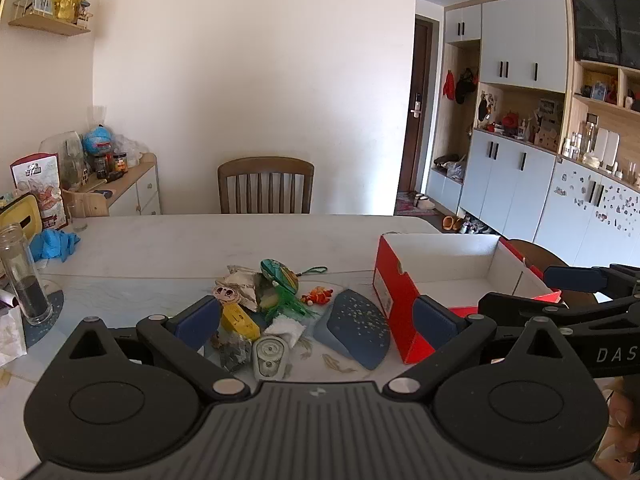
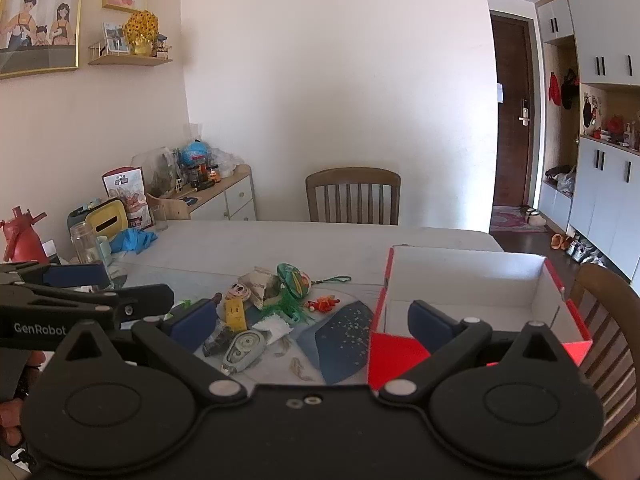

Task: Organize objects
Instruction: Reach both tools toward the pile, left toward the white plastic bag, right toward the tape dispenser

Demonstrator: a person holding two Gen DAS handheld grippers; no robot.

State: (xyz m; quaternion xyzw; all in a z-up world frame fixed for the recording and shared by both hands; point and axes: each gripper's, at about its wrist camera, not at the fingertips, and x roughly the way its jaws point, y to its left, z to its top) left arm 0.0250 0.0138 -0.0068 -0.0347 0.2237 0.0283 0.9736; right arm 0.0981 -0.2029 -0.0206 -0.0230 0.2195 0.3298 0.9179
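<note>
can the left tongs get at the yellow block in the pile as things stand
Probably yes: the left tongs stand wide open and empty, and the yellow block lies near the pile's front edge with its top bare, though clutter crowds its sides.

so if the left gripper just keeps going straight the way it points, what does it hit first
Probably the pile of small objects on the table. The left gripper is open, tilted down at it, most likely meeting the grey tape dispenser first; depth is unclear.

Red box (image 1: 400,300) near wall partly hidden by right-side finger pad. Dark lump (image 2: 218,342) in clutter pile too blurred to identify. Glass bottle (image 1: 22,276) cut off at left edge.
</note>
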